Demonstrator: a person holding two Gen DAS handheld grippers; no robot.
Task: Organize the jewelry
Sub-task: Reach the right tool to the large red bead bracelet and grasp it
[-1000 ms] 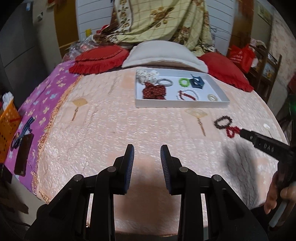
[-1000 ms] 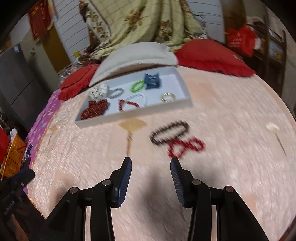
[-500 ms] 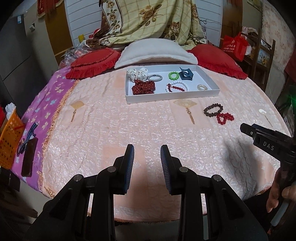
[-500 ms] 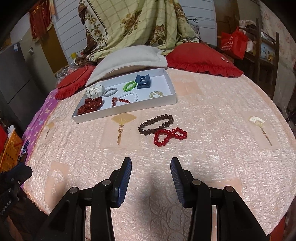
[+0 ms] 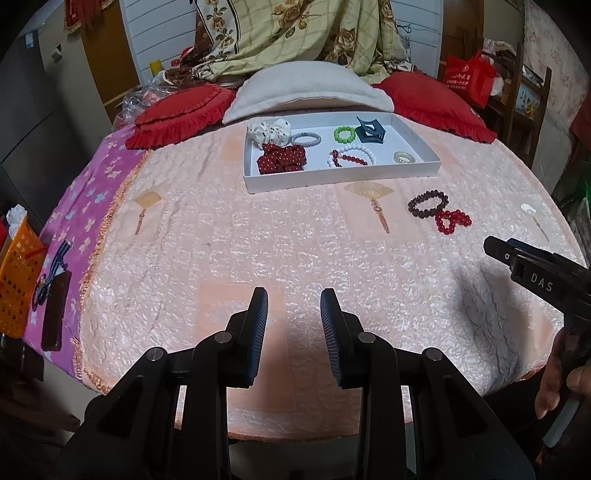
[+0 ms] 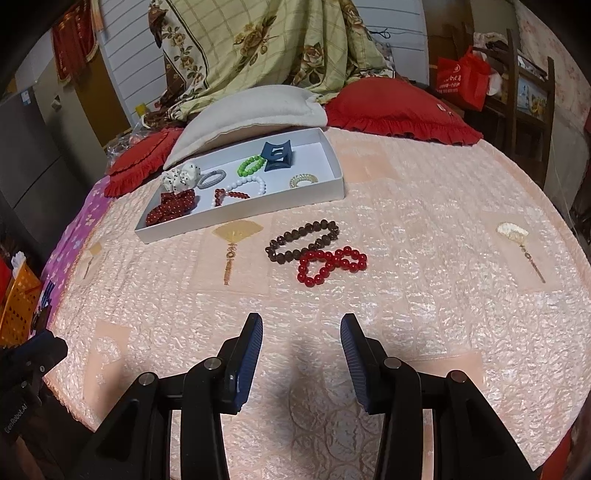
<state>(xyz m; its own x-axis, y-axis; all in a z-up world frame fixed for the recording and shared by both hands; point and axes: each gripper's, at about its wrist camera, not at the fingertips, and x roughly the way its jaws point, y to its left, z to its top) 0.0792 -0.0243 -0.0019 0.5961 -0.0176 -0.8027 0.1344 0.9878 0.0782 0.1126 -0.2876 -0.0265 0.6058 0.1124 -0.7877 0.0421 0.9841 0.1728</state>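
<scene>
A dark brown bead bracelet (image 6: 303, 240) and a red bead bracelet (image 6: 330, 264) lie touching on the pink quilted bed, just in front of a white tray (image 6: 242, 213). The tray holds a red scrunchie (image 6: 171, 206), a white dotted scrunchie (image 6: 181, 176), a grey hair tie (image 6: 211, 178), a green bracelet (image 6: 252, 165), a blue claw clip (image 6: 277, 155), a white-and-red bracelet (image 6: 240, 189) and a clear coil tie (image 6: 303, 180). My right gripper (image 6: 301, 332) is open and empty, hovering short of the two bracelets. My left gripper (image 5: 294, 308) is open and empty over the bed's near edge. Both bracelets (image 5: 428, 203) and the tray (image 5: 343, 173) show in the left view.
A cream pillow (image 5: 306, 90) and red cushions (image 5: 432, 101) lie behind the tray, with a floral blanket (image 5: 295, 33) beyond. An orange basket (image 5: 16, 280) stands left of the bed. A wooden shelf with a red bag (image 6: 461, 79) stands at the right.
Both grippers have pulled back and risen from the bed, so the tray and the two bracelets look farther off. The bracelets have not moved. Both grippers stay open.
</scene>
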